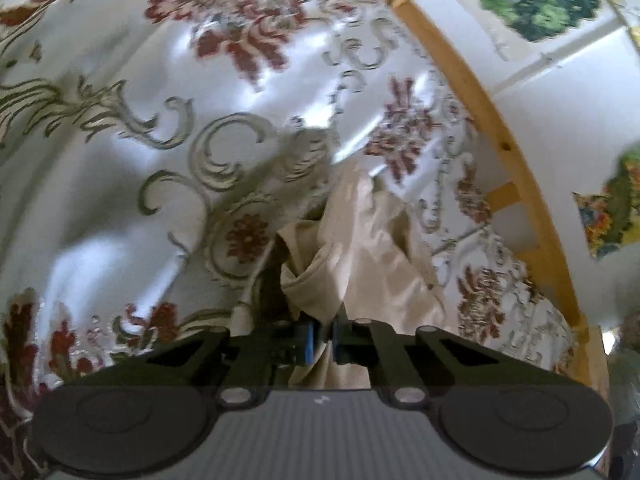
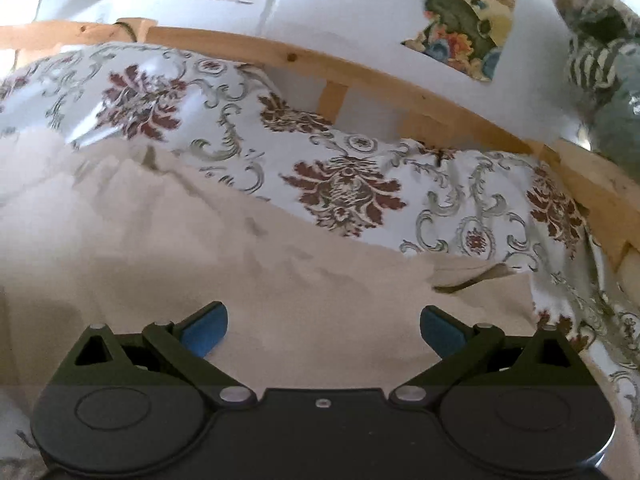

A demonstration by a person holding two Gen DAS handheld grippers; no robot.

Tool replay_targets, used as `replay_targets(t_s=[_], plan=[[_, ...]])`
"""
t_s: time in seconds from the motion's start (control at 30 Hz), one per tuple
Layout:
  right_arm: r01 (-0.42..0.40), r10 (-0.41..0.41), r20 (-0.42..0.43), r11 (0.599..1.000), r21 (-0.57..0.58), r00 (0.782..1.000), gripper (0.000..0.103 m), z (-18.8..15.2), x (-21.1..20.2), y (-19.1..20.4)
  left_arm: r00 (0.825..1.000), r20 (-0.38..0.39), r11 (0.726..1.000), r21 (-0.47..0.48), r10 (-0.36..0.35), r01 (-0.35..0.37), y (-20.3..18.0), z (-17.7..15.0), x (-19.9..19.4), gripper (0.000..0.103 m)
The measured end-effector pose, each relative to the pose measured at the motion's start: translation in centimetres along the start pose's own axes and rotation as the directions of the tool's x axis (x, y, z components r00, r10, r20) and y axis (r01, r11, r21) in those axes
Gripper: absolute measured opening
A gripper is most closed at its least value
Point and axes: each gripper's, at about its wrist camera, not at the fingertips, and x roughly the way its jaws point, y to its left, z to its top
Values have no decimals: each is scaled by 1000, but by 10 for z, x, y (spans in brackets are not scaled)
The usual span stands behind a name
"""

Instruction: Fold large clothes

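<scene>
A: Start on the left. What is the left tool (image 1: 322, 344) doing?

B: Its blue pads (image 1: 307, 344) are clenched on a bunched corner of the plain beige cloth garment (image 1: 360, 236). The fabric rises ahead of the tool in a crumpled peak and also trails down between the linkages, just in front of it. Beyond lies the white bedspread with dark-red flowers and grey-green scrolls (image 1: 140, 120), and off to the right the pale wooden bed rail (image 1: 480, 112).

A: And the right tool (image 2: 324, 330)?

B: Released, jaws spread wide, nothing between them. It hangs over the broad flat spread of the same garment (image 2: 200, 248), which covers the bed directly under and ahead of it. A turned-over corner flap (image 2: 468, 274) sits ahead and to the right of the tool.

A: How will the garment handle?

B: I'd judge it light, thin and limp, creasing easily, probably a little slippery on the sheeny bedspread. It has no stiffness, so a pinch at one point drags the rest along. Best taken at a corner or hem edge; that flap looks the likely spot.

A: Which way does it run?

B: From the right view its far edge slants from upper left to lower right across the bed. The true long axis I cannot tell; too much lies outside both views.
</scene>
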Motion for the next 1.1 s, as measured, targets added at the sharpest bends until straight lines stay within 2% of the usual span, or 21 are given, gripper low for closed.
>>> replay_targets(t_s=[0.13,0.23,0.3,0.37,0.43,0.47,0.5,0.57,0.6,0.63,0.7,0.73,0.8,0.83,0.87,0.9,0.93,1.0,1.03,1.1], plan=[[-10,10,-9,1000,14,1000,102,1,3,-1,994,38,988,120,-104,99,-20,-6,-11,4],[-39,41,-47,998,41,998,102,17,-2,-13,977,49,952,240,-207,190,-42,-12,-23,3],[-28,33,-42,995,96,999,101,35,-15,-30,967,36,920,318,-252,228,-59,-18,-28,3],[-75,83,-39,980,183,996,101,55,-32,-56,966,27,893,388,-259,228,-77,-24,-30,3],[-143,159,-27,940,308,987,98,72,-55,-88,971,18,869,450,-240,207,-93,-31,-31,3],[-190,207,-7,907,376,978,97,75,-66,-105,971,8,853,479,-241,208,-102,-34,-31,2],[-257,273,30,856,449,961,96,73,-79,-125,969,-3,840,498,-246,215,-110,-38,-31,2],[-335,357,69,770,544,932,87,63,-89,-153,966,-25,811,538,-256,229,-124,-48,-31,2],[-366,402,76,721,588,913,85,56,-88,-164,964,-40,790,565,-264,240,-134,-54,-32,2],[-402,457,89,653,641,885,81,48,-84,-174,960,-56,767,591,-273,252,-143,-61,-33,2],[-452,538,163,464,762,827,80,26,-71,-191,953,-96,689,671,-286,275,-165,-82,-37,2],[-463,570,217,329,823,793,80,16,-63,-200,951,-115,653,703,-286,282,-174,-93,-39,2],[-483,597,324,123,867,734,80,3,-51,-215,946,-166,557,775,-279,300,-196,-121,-37,2],[-500,600,380,39,865,704,82,-1,-46,-222,944,-188,522,795,-272,309,-205,-134,-35,2],[-516,602,419,-14,856,680,87,-4,-44,-226,940,-219,483,814,-262,324,-212,-149,-32,1],[-528,608,447,-52,847,656,90,-5,-42,-230,936,-251,444,829,-248,341,-219,-165,-28,1],[-536,612,460,-71,841,643,94,-6,-41,-234,931,-279,410,840,-234,355,-222,-180,-24,1],[-548,620,471,-78,833,628,94,-8,-40,-242,919,-342,323,862,-195,390,-223,-212,-17,1],[-547,621,460,-59,835,635,93,-8,-41,-246,913,-367,283,870,-178,404,-220,-227,-15,1],[-515,625,385,33,857,679,92,-8,-37,-252,907,-392,244,874,-154,420,-213,-246,-11,1]])
